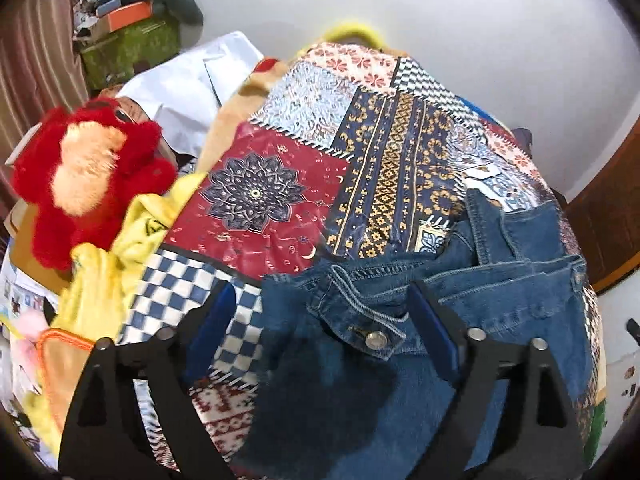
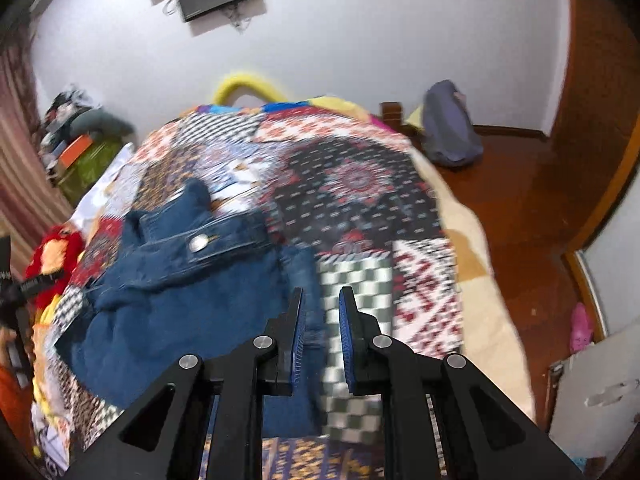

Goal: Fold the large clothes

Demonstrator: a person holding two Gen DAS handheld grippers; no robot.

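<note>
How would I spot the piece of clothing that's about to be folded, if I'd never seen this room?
Find the bed with the patchwork quilt of many patterns. On its near end lies the denim jacket, crumpled. It is the only plain dark blue thing there, with a silver metal button, unlike the red plush toy beside the bed.

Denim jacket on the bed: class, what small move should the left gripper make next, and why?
Probably close the left gripper on the denim jacket. Its fingers stand wide apart either side of the snap-button band, so that edge seems ready to grip and lift for a fold.
</note>
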